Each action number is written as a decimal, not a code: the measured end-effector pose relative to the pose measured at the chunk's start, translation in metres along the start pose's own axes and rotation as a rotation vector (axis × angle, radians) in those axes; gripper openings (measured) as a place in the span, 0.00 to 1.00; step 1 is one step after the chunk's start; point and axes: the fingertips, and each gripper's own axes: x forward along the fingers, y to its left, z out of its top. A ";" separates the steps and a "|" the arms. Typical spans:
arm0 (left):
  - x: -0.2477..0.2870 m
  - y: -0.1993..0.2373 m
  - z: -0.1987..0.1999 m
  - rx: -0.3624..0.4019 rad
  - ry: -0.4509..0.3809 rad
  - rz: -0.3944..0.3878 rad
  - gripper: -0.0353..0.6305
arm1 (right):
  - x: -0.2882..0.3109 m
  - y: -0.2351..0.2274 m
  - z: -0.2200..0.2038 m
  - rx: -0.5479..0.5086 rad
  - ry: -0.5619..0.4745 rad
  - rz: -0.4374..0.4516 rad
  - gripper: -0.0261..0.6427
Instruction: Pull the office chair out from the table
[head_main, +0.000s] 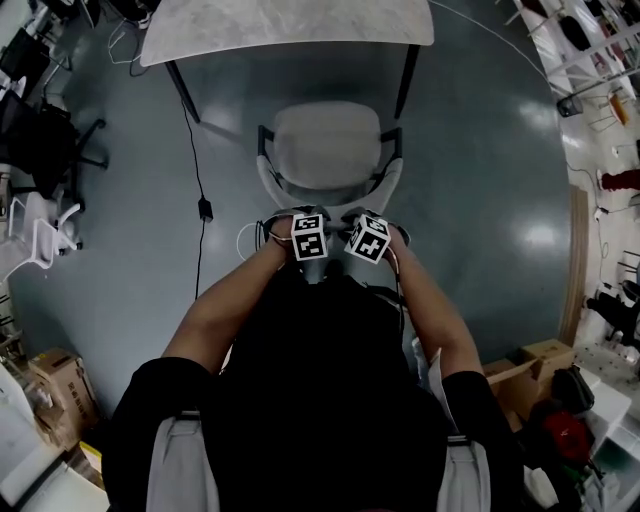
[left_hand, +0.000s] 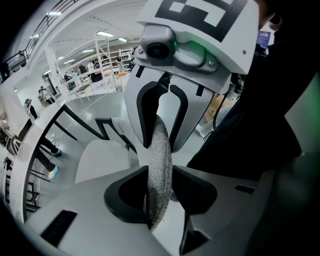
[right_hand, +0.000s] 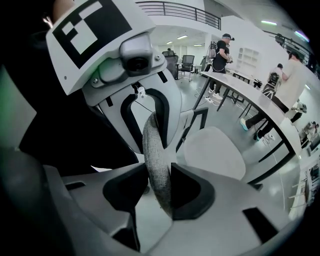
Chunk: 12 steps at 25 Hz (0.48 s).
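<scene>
**Left gripper view tells most of it: both claws pinched on the backrest (left_hand: 161, 145)**

So the left gripper (left_hand: 160, 170) is closed partway down on the backrest's top edge. The grey knit fabric fills the whole gap and the pads sit against it on both sides. I can't see any crushing, so I'd read it as a light pinch. The right gripper (right_hand: 159, 175) is the same deal in its own view: jaws partly closed, fabric edge between them, pads touching it. The two sit just beside each other near the middle of that edge.

Going outward, the office chair (head_main: 326, 145) stands between the person (head_main: 330, 400) and the table (head_main: 290, 25), facing the far side. It looks fully clear of the table's near edge, so I'd call the pull pretty much done. A black cable (head_main: 197, 150) runs along the floor (head_main: 480, 200) to the left of the chair, apart from it.

Handling-wise, that padded edge looks soft on the surface but probably stiff underneath, so it's a decent handle. Knit fabric could still slip out of a loose pinch, though. The chair is likely heavy for two small claws and should roll rather than need lifting. The base is hidden underneath, so I can't confirm wheels. Holding the middle with both should keep it from swivelling. The armrests (head_main: 265, 140) would be my second choice.
</scene>
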 end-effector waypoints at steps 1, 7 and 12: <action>-0.002 0.000 0.001 0.003 -0.006 0.009 0.26 | -0.001 0.001 -0.001 0.005 0.000 -0.001 0.23; -0.022 0.005 0.012 -0.020 -0.059 0.026 0.26 | -0.024 -0.002 0.004 0.056 -0.029 -0.025 0.23; -0.051 0.008 0.027 -0.061 -0.151 0.018 0.18 | -0.062 -0.003 0.029 0.122 -0.177 -0.064 0.12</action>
